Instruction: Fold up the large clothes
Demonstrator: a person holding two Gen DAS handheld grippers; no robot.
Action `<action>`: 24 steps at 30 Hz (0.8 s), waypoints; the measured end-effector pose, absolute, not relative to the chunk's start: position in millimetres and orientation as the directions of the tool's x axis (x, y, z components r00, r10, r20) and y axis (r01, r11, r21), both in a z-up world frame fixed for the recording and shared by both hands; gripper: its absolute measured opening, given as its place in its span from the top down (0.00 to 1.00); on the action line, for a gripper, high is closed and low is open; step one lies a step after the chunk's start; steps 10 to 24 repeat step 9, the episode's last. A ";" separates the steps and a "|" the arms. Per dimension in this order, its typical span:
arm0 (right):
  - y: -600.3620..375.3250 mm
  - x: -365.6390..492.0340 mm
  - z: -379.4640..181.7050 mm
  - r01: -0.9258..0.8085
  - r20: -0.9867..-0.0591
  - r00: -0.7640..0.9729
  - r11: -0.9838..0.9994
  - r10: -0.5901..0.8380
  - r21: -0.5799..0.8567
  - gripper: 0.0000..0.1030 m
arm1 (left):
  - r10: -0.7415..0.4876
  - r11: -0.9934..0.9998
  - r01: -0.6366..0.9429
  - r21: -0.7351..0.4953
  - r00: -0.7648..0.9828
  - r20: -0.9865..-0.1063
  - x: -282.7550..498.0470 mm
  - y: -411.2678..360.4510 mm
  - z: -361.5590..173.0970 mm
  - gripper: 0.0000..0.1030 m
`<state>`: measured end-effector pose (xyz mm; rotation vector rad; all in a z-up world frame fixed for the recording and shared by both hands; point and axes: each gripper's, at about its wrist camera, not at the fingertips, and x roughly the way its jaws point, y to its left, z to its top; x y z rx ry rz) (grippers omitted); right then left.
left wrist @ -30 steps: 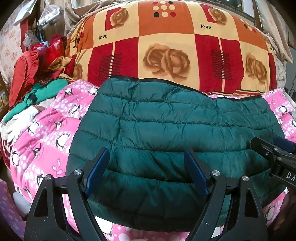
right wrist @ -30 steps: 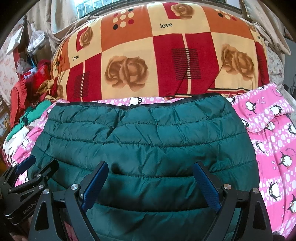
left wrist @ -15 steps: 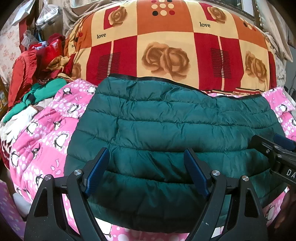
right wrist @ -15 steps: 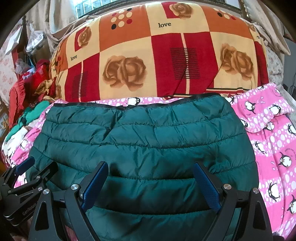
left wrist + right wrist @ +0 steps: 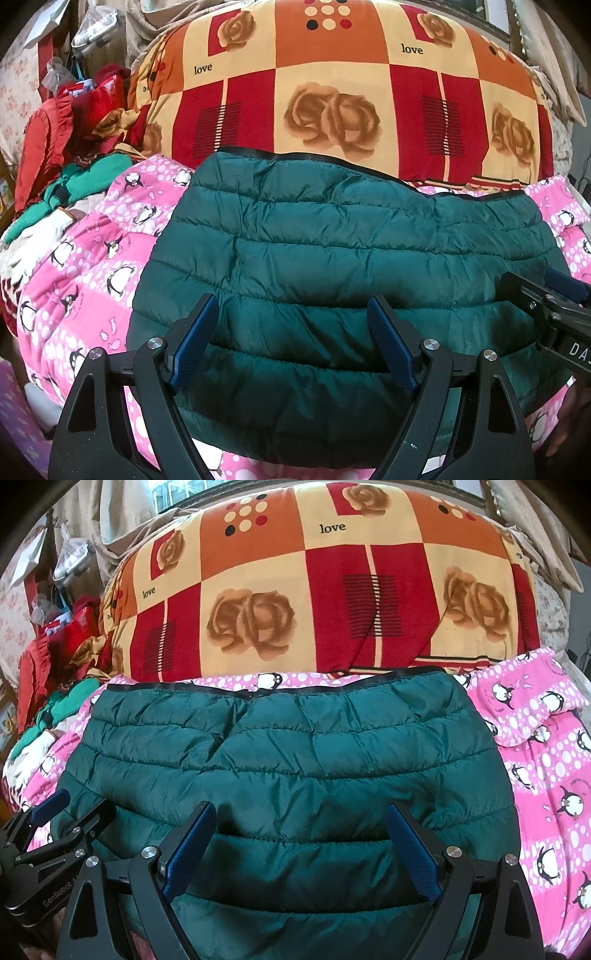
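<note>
A dark green quilted puffer jacket point(image 5: 332, 258) lies folded flat on a pink penguin-print blanket point(image 5: 92, 280); it also shows in the right wrist view point(image 5: 295, 768). My left gripper point(image 5: 291, 325) is open and empty, hovering over the jacket's near left part. My right gripper point(image 5: 301, 830) is open and empty over the near right part. The right gripper shows at the right edge of the left wrist view point(image 5: 554, 314). The left gripper shows at the lower left of the right wrist view point(image 5: 55, 834).
A big rolled quilt with red, orange and cream squares and roses point(image 5: 314, 598) lies right behind the jacket. A heap of red and green clothes point(image 5: 66, 147) is at the far left. The pink blanket point(image 5: 546, 775) extends to the right.
Both grippers have drifted slightly left and a little lower over the jacket. Both stay open. The jacket has not moved.
</note>
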<state>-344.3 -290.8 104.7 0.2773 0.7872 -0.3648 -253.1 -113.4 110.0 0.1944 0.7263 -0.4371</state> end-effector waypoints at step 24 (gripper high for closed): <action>-291.1 -341.4 101.3 0.414 -0.736 0.644 0.904 -0.207 0.107 0.11 | -0.339 0.888 0.461 0.005 0.660 -0.671 -248.8 -112.0 106.4 0.20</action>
